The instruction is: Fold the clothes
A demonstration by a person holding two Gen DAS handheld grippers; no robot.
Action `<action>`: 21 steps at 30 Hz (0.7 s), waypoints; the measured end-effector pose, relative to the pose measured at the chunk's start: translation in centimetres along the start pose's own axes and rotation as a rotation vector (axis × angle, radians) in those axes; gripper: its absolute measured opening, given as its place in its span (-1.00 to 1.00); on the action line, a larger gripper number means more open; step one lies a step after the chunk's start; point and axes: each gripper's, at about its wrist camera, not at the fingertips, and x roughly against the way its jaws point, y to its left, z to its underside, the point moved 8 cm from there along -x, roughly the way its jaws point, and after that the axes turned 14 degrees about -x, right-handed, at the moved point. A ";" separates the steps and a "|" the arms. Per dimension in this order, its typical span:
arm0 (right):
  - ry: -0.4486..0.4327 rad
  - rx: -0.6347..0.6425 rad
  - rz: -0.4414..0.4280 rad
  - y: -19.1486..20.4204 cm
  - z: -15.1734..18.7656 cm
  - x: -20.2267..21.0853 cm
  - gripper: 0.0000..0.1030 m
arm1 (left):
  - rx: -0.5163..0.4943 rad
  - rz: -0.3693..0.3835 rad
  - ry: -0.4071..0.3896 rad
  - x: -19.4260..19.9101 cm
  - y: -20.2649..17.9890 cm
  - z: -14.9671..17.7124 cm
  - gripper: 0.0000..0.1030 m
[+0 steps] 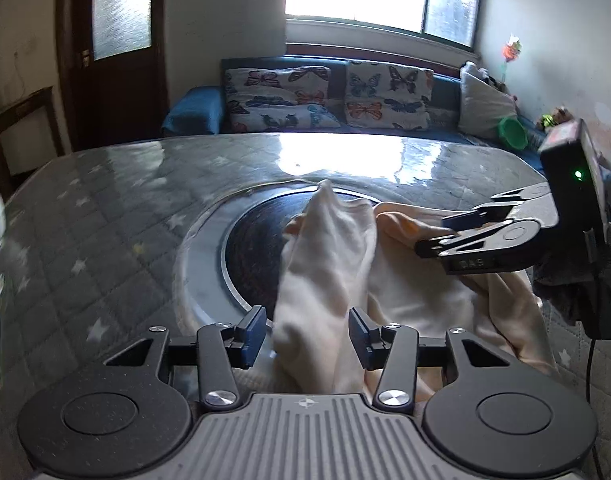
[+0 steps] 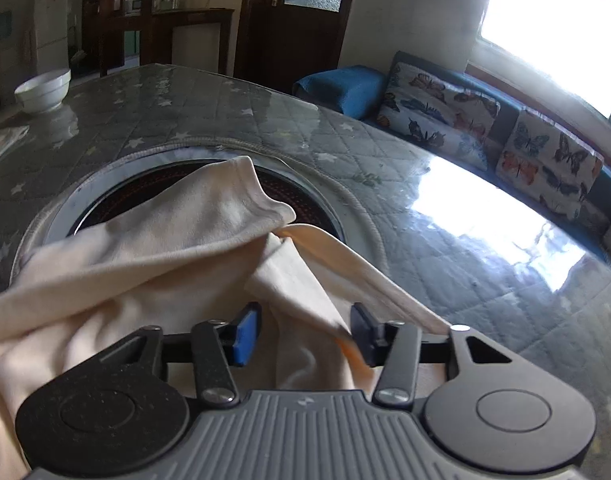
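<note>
The cream garment [image 1: 329, 264] was lying bunched on the quilted table [image 1: 105, 216], draped partly over the round dark inset [image 1: 257, 248] in the middle. The left gripper [image 1: 307, 338] had its jaws spread, a fold of cloth between them but not pinched. Same deal with the right gripper [image 2: 305, 336]: jaws apart, fabric loose in the gap. A white bowl [image 2: 43, 90] sat at the far left edge.
</note>
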 end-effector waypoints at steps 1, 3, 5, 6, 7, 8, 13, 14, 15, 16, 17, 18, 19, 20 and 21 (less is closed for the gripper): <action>0.004 -0.011 -0.008 -0.1 0.0 -0.2 -0.32 | -0.008 -0.001 0.003 -0.5 -0.1 -0.3 -0.03; 0.003 -0.029 -0.017 -0.3 -0.2 -0.2 -0.53 | -0.026 0.009 0.005 -1.3 -0.7 -0.9 -0.02; -0.007 -0.062 -0.029 -0.8 -0.4 0.0 -0.73 | -0.048 0.021 0.002 -2.2 -1.4 -1.9 0.00; -0.014 -0.077 -0.034 -1.1 -0.5 0.2 -0.77 | -0.059 0.027 0.001 -2.7 -1.7 -2.4 0.01; -0.024 -0.091 -0.038 -1.4 -0.6 0.6 -0.82 | -0.069 0.032 0.001 -3.2 -2.0 -2.8 0.02; -0.034 -0.099 -0.035 -1.7 -0.7 0.9 -0.85 | -0.079 0.037 0.002 -3.8 -2.4 -3.2 0.02; -0.089 -0.134 -0.002 -3.5 -1.2 2.9 -0.88 | -0.147 0.060 0.016 -7.0 -3.9 -5.1 0.02; -0.100 -0.141 0.005 -3.9 -1.3 3.5 -0.88 | -0.156 0.055 0.023 -7.7 -4.1 -5.3 0.02; -0.115 -0.153 0.015 -4.5 -1.3 4.3 -0.88 | -0.165 0.057 0.034 -8.4 -4.3 -5.4 0.02; -0.133 -0.165 0.028 -5.3 -1.4 5.4 -0.88 | -0.172 0.064 0.041 -9.0 -4.4 -5.4 0.02; -0.147 -0.174 0.038 -6.0 -1.4 6.2 -0.88 | -0.176 0.065 0.051 -9.7 -4.5 -5.4 0.02; -0.157 -0.181 0.048 -6.5 -1.3 6.9 -0.88 | -0.181 0.066 0.061 -10.3 -4.6 -5.3 0.02; -0.172 -0.191 0.066 -7.4 -1.1 8.0 -0.88 | -0.190 0.061 0.069 -10.8 -4.6 -5.2 0.02; -0.187 -0.200 0.084 -8.3 -1.0 9.1 -0.88 | -0.193 0.060 0.071 -11.0 -4.5 -5.1 -0.03; -0.200 -0.210 0.103 -9.2 -0.8 10.1 -0.88 | -0.196 0.058 0.073 -11.3 -4.4 -4.9 -0.05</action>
